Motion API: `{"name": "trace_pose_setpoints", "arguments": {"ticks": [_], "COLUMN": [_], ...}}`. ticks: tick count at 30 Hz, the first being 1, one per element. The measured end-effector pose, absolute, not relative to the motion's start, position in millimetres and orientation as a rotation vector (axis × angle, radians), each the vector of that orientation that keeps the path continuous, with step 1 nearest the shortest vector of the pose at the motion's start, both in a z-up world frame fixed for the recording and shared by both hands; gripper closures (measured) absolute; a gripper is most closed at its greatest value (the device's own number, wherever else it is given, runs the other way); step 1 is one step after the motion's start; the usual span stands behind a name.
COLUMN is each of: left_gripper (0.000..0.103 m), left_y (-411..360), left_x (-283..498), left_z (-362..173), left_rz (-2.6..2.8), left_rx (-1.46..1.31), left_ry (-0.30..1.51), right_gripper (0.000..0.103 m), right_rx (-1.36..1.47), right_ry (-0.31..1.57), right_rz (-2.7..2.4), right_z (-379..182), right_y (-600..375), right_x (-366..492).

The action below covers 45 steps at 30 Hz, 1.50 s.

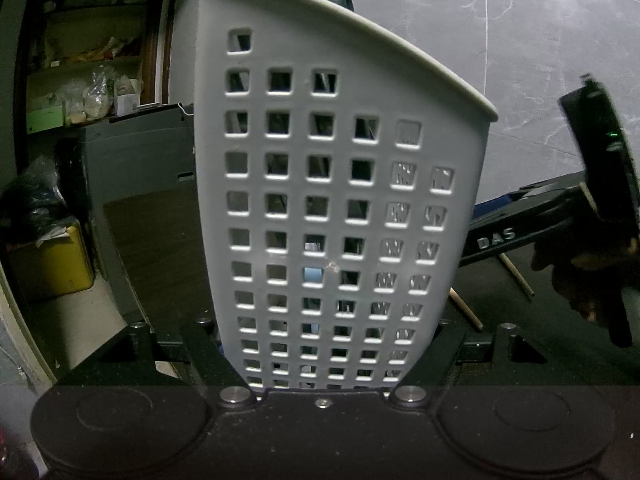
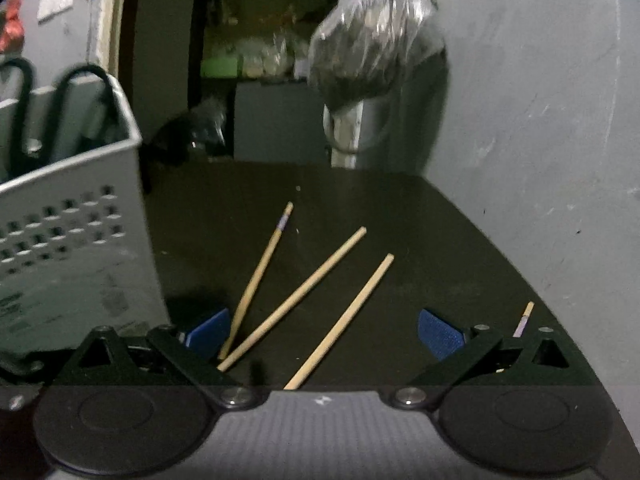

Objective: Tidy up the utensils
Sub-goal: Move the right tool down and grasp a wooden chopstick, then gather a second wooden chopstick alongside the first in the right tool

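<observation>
My left gripper (image 1: 324, 344) is shut on the white perforated utensil holder (image 1: 332, 184), which fills the left wrist view; dark handles stick out of its top. The holder also shows at the left of the right wrist view (image 2: 76, 232). My right gripper (image 2: 324, 332) is open with blue pads (image 2: 440, 334), low over the dark table (image 2: 400, 208). Three wooden chopsticks (image 2: 296, 300) lie between its fingers. A further chopstick (image 2: 524, 320) lies outside the right finger. The right gripper also appears at the right of the left wrist view (image 1: 600, 184).
A grey wall (image 2: 540, 120) borders the table on the right. A plastic bag (image 2: 372, 40) hangs behind the table. Shelves with clutter (image 1: 88, 72) and a yellow box (image 1: 52, 260) are off the table's left side.
</observation>
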<state>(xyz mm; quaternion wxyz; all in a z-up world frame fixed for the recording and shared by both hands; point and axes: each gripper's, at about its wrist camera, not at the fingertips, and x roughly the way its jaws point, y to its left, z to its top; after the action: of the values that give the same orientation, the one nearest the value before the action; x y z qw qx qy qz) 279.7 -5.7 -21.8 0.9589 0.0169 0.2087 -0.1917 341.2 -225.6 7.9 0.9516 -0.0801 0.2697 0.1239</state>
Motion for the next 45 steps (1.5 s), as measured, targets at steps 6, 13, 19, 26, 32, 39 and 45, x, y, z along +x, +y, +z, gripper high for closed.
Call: {"name": "trace_pose_setpoints", "arguments": {"ticks": [6, 13, 19, 26, 32, 39, 45], "left_gripper": [0.027, 0.027, 0.027, 0.027, 0.027, 0.027, 0.027], "left_y": [-6.4, -1.8, -0.9, -0.9, -1.5, -1.6, -1.4], "left_x": [278.5, 278.7, 278.8, 279.4, 279.3, 279.1, 279.0], "left_z": [-20.6, -20.8, -20.8, -21.4, -20.9, -20.6, -20.6], "left_rz": [-0.393, -0.395, -0.395, -0.391, -0.391, -0.391, -0.390], "left_rx": [0.030, 0.025, 0.027, 0.028, 0.029, 0.029, 0.030], "left_ry": [0.423, 0.423, 0.423, 0.423, 0.424, 0.424, 0.424], "right_gripper": [0.001, 0.052, 0.087, 0.095, 0.095, 0.066, 0.046], "right_rx": [-0.188, -0.154, -0.044, 0.142, 0.194, 0.279, 0.292], "right_ry": [0.611, 0.674, 0.698, 0.710, 0.706, 0.714, 0.722], "right_rz": [0.202, 0.235, 0.224, 0.190, 0.149, 0.156, 0.199], "right_z": [-1.5, -6.7, -4.2, -3.3, -3.9, -4.6, -3.4], "right_y": [-224.2, -230.0, -241.4, -250.3, -242.5, -248.7, -250.9], "right_x": [356.1, 368.2, 384.9, 419.7, 444.5, 458.1, 461.9]}}
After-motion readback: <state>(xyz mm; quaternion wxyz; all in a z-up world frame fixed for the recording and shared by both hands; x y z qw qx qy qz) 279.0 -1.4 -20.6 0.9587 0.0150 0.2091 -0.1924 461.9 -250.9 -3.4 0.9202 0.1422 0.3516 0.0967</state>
